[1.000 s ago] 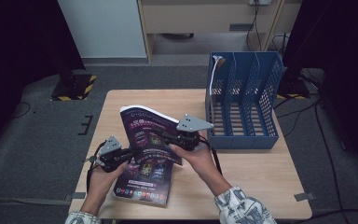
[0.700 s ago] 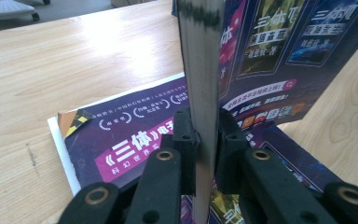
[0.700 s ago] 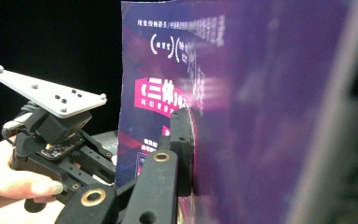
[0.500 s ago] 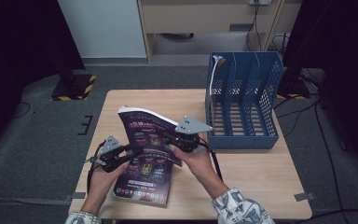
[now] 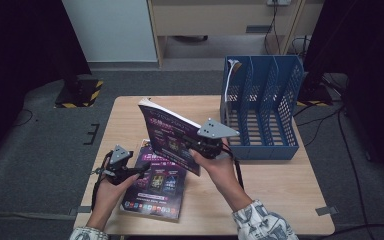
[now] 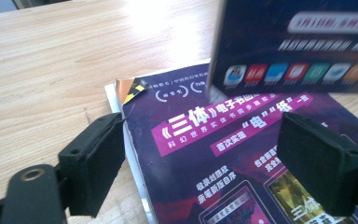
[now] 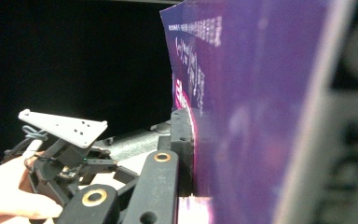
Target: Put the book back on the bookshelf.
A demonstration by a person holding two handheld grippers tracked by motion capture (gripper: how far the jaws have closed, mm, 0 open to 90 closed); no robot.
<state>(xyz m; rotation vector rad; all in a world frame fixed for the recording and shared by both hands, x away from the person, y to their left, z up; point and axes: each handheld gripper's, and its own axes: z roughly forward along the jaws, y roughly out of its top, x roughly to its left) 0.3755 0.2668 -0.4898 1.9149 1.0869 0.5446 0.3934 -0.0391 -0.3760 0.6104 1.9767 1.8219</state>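
While the right gripper (image 5: 192, 141) stays clenched on a thin, glossy purple booklet (image 5: 167, 135), holding it tilted on edge above the middle of the table (image 5: 275, 185), a second booklet (image 5: 155, 187) of the same purple print lies flat near the table's front left corner. The right gripper view shows a black pad pressed flat against the raised booklet's (image 7: 251, 112) slick cover. The left gripper (image 5: 139, 171) is released: its jaws have just been opening, and in the left gripper view its blocky, matt black pads (image 6: 95, 168) stand wide apart over the flat booklet (image 6: 205, 154), clear of the cover. That cover is shiny, with white and pink lettering and small square pictures; the pale page edges show along its spine side.

The table is light wood with a fine straight grain. At its far right corner stands a blue plastic file rack (image 5: 262, 112) with perforated dividers. Grey carpet surrounds the table, with dark surroundings on both sides.
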